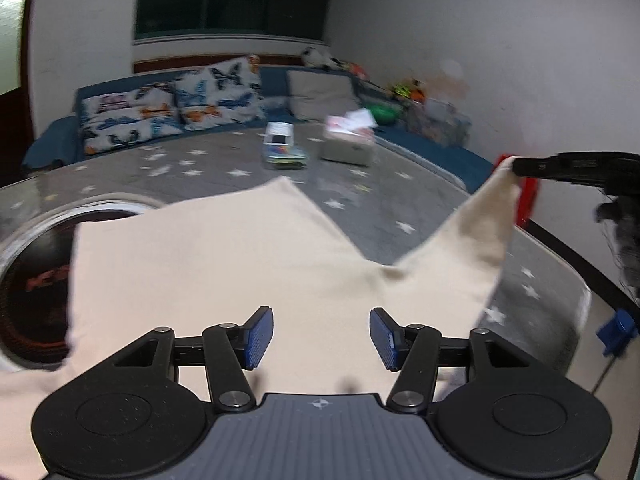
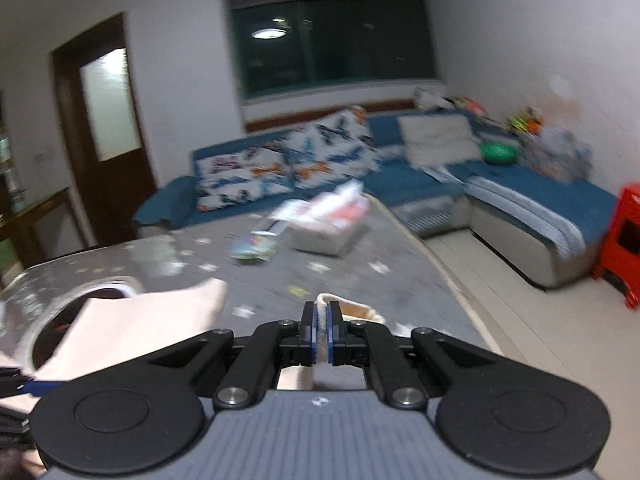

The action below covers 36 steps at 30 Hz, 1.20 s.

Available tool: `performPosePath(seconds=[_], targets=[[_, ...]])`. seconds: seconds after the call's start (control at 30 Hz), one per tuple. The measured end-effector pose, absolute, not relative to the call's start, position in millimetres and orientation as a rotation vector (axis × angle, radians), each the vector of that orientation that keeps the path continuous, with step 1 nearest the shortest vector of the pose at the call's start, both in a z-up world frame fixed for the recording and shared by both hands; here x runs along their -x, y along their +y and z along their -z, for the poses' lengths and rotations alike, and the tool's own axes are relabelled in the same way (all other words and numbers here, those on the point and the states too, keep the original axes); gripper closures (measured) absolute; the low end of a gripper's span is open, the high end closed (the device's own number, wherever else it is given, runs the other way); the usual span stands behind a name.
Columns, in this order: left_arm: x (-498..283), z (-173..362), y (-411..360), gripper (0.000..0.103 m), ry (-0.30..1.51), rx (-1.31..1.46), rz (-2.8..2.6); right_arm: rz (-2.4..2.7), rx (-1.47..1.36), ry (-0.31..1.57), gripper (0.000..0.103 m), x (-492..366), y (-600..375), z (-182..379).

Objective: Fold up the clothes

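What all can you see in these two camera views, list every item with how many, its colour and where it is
cream garment: one, on the table, one corner lifted
table: one, grey star-pattern cover, centre
tissue box: one, pale, far end of table
small booklets: a stack, multicoloured, left of tissue box
sofa: one, blue, behind table
patterned cushions: two, white with prints, on sofa
red stool: one, right of sofa
left gripper: open above garment
right gripper: shut on garment corner

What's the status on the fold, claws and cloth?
Left claw open above the cream cloth. Right claw shut on a cloth corner, lifted. Toy car and tissue box far back, clear.
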<state>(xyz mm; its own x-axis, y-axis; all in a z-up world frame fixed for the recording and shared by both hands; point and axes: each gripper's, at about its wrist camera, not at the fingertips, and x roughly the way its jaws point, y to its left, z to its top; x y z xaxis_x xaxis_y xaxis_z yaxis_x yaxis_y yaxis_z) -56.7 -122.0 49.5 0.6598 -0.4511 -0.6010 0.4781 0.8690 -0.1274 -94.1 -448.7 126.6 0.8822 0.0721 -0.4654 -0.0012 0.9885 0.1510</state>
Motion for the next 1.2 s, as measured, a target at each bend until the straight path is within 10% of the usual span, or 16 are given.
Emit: performPosePath(seconds=[0.77, 1.2], targets=[[81, -39, 16, 0.046, 0.656, 0.14, 0.254, -0.663, 0.126, 0.589, 0.099, 53, -200, -140], [86, -44, 15, 0.046, 0.641, 0.14, 0.283, -0.645, 0.175, 0.662, 0.093, 62, -214, -125]])
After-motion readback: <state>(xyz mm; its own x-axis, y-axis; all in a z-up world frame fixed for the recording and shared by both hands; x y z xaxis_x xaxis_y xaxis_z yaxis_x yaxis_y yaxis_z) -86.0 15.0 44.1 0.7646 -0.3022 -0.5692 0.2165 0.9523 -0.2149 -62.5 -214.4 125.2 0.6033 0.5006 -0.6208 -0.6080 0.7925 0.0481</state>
